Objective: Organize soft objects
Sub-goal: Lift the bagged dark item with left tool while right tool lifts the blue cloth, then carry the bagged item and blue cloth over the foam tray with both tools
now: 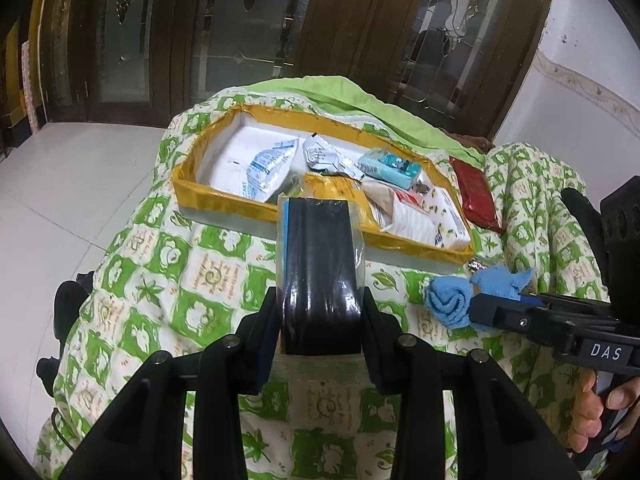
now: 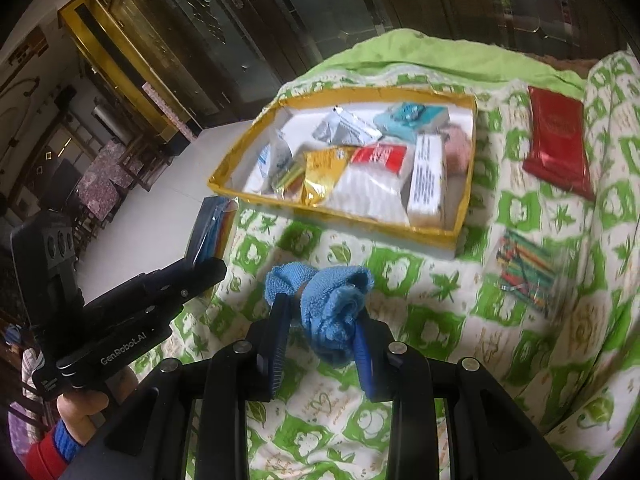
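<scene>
My left gripper is shut on a dark packet in clear wrap, held above the quilt just in front of the yellow-rimmed box. The packet also shows in the right wrist view. My right gripper is shut on a rolled blue cloth, which also shows in the left wrist view. The box holds several packets and tissue packs.
A green and white quilt covers the surface. A red packet lies right of the box. A clear bag of coloured sticks lies on the quilt at right. Dark glazed wooden doors stand behind, with white floor at left.
</scene>
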The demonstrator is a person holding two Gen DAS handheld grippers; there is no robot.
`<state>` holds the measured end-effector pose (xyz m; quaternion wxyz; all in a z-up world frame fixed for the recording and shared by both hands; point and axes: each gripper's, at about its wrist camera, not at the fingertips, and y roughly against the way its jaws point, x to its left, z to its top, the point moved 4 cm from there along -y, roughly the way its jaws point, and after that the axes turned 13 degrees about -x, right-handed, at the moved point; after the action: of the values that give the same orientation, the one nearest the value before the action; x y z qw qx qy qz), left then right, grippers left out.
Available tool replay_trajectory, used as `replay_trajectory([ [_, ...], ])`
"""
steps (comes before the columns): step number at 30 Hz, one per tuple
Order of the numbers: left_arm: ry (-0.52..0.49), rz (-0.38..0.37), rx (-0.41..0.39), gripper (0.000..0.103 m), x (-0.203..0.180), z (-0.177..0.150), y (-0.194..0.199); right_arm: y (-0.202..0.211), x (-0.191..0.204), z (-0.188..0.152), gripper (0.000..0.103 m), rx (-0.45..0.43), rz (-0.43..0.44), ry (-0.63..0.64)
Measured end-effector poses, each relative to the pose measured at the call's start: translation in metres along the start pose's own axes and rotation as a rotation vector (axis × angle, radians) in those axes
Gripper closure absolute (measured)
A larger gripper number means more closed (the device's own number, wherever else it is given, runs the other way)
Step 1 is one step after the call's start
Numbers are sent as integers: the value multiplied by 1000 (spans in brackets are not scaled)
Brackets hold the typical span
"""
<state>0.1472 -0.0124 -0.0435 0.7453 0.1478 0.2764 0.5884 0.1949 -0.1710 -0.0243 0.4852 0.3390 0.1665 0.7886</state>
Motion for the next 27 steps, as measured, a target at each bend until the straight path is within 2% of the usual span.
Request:
replay_trajectory([
  [7,2,3,-11,67,5,14,-4,-5,4,7,71,8,8,8],
  [12,31,14,-46,67,11,34,-9,-10,5,18,71,1,13,2],
  [19,38,49,-104,67,24,59,-25,-16,3,41,71,-31,11,-8],
  [27,-1,74,-92,67,45,90,-55,-39,5,80,71,-55,-12,3],
])
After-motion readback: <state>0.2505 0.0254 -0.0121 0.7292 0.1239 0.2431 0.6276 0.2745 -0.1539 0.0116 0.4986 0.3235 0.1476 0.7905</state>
